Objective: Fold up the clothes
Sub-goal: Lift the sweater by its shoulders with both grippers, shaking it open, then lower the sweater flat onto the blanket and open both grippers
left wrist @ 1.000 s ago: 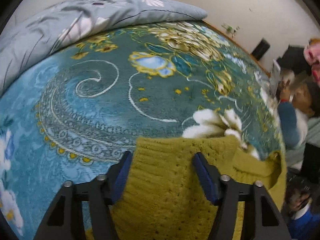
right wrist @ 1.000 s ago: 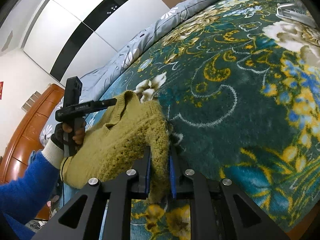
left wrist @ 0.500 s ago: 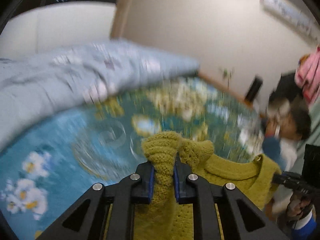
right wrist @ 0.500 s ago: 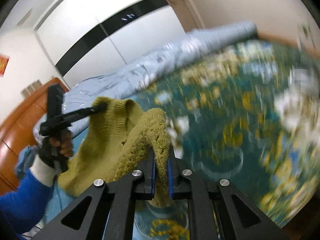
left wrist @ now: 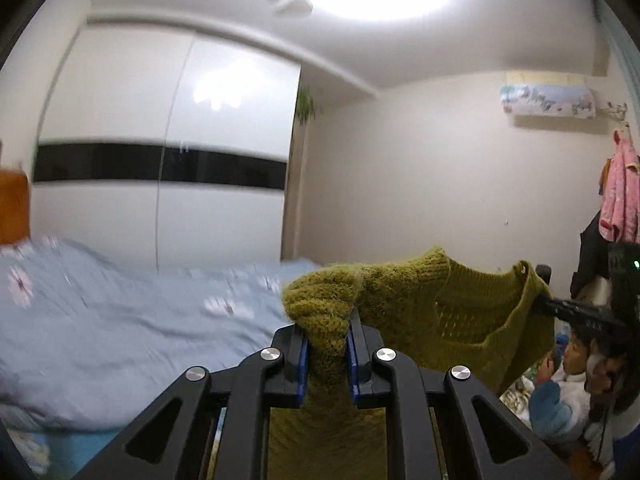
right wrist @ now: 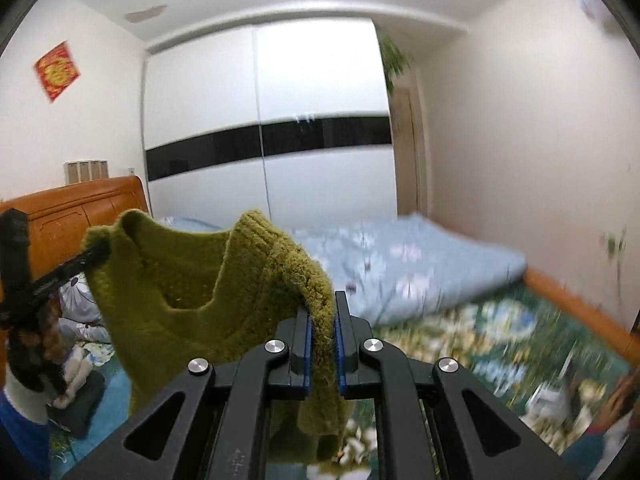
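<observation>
Both cams sit on the grippers, very close behind the fingers, facing about level across the room. Left wrist view looks toward the wardrobe (left wrist: 160,168) and blue quilt (left wrist: 132,320); right wrist view too. Both share the green sweater (left wrist: 460,312) stretched between them.

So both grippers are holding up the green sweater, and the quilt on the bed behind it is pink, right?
Not quite. The quilt is light blue with pale flowers, not pink; the right wrist view shows it. The rest is right: the left gripper and right gripper both pinch the green sweater, holding it up.
</observation>
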`<state>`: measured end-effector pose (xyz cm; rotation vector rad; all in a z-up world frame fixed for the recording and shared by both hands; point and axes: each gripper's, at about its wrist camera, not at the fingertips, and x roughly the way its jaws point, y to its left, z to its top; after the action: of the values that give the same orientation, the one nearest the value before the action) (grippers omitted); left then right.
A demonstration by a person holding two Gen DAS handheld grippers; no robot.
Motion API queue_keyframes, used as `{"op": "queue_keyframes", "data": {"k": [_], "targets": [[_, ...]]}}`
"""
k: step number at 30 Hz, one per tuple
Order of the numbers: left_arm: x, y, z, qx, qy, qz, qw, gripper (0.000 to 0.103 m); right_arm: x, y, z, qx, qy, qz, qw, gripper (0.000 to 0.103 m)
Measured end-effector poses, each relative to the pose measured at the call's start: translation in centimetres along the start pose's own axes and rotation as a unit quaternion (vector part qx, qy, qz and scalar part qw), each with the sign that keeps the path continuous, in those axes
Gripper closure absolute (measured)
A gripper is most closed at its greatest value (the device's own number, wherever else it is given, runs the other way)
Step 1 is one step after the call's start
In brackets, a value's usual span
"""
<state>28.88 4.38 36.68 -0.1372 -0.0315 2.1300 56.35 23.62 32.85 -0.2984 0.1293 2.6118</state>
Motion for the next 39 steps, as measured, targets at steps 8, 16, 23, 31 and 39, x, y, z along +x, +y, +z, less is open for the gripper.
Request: {"op": "queue_keyframes", "data": {"k": [8,16,23,31,39], "targets": [[-10.3,-2.2,5.0,0.039,-0.079,0.007,0.9961,0.087,-8.0,4.3,5.0,-0.066,-0.070,-0.001,0.995,0.094],[-8.8,1.5,7.1,0.015,-0.046,0.039,0.9981,0.086,-4.7,7.7,9.9,-0.122,-0.047,-0.008,0.991,0.094],[4.1,10.8,-1.7,-0.083,0.101,0.070,0.9889,0.085,13.4,8.2,3.9,-0.130,0.114,-0.019,0.985,0.094],[16.9,19.8,-14.7,-0.174,0.221,0.138,0.9498,0.086,30.8,8.0,-7.4,-0.104,0.253,-0.016,0.962,0.094],[21.3,23.2,-20.8,-0.215,0.236,0.186,0.9293,0.086,38.2,8.3,-9.7,-0.102,0.270,-0.015,0.957,0.094]]}}
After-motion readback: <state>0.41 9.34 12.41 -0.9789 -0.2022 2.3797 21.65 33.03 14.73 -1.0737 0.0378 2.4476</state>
